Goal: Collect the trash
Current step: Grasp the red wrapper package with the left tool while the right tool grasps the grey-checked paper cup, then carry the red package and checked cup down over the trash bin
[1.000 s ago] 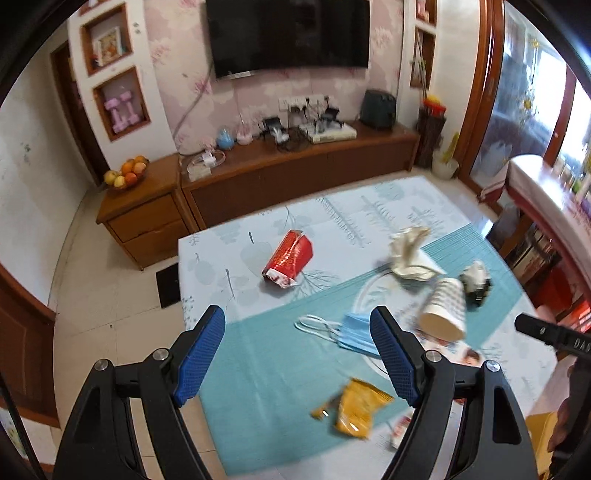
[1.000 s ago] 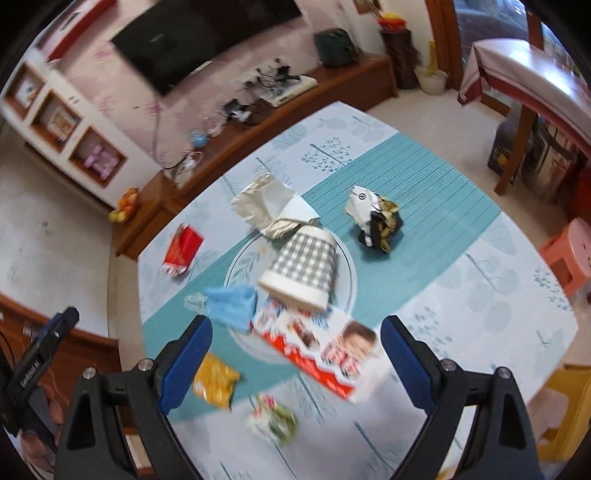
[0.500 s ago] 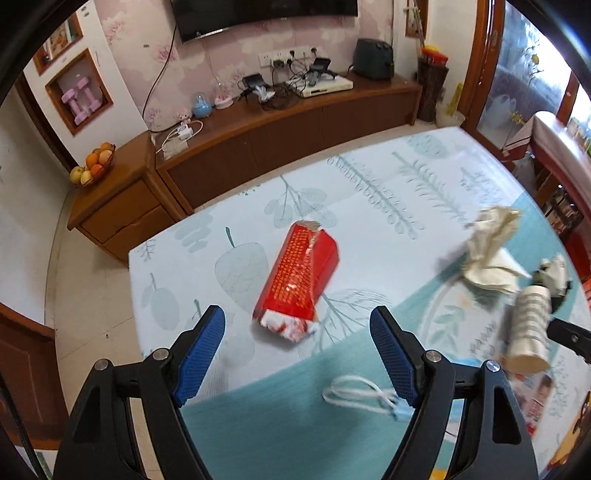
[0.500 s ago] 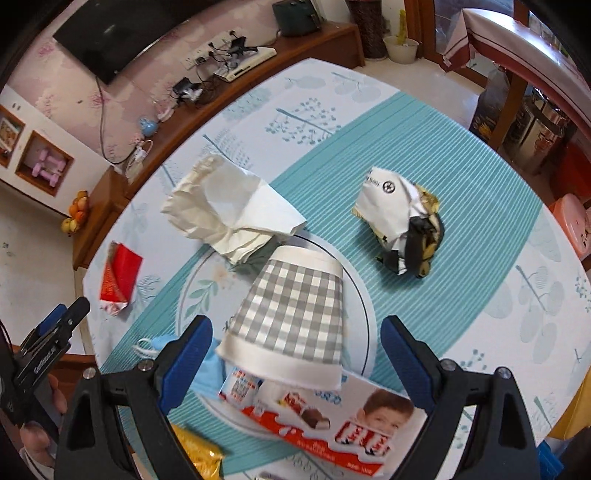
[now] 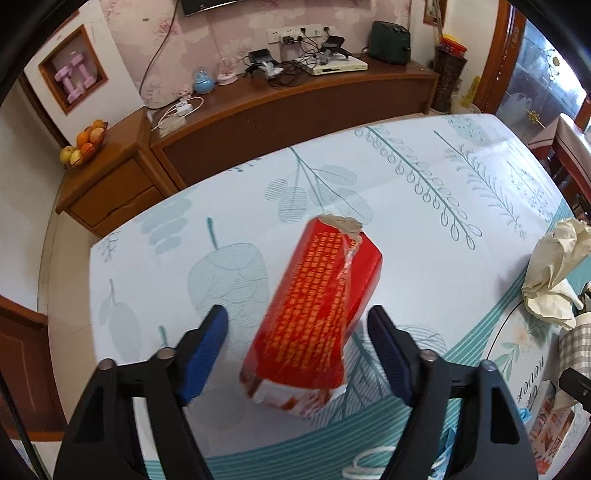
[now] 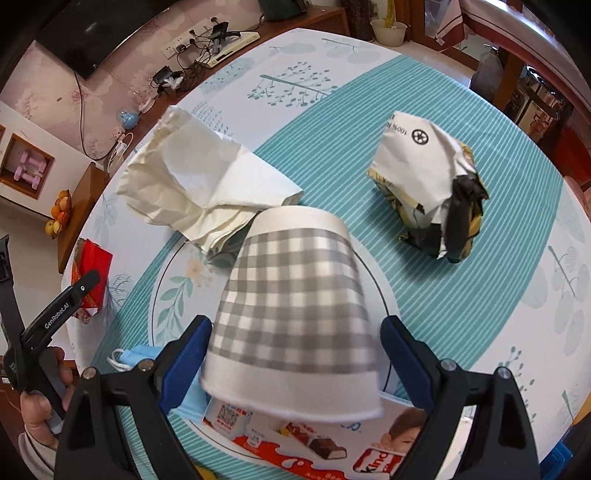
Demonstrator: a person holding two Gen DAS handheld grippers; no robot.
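Patterned tablecloth [image 5: 424, 236] fills both views. I'm mid-grab: my right gripper [image 6: 295, 363] is closing around the checked cup [image 6: 291, 314], my left gripper [image 5: 297, 349] around the red packet [image 5: 314, 314]; neither pinched yet. Next: squeeze, lift.

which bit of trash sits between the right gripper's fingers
The checked paper cup, lying on its side. The cream napkin and crumpled wrapper lie farther off, beyond the fingertips.

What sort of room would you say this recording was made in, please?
Most likely a home living or dining room: a wall-mounted TV hangs above a long wooden cabinet with plugged-in electronics, a fruit bowl sits on a side unit, and a table wears a leaf-print cloth.
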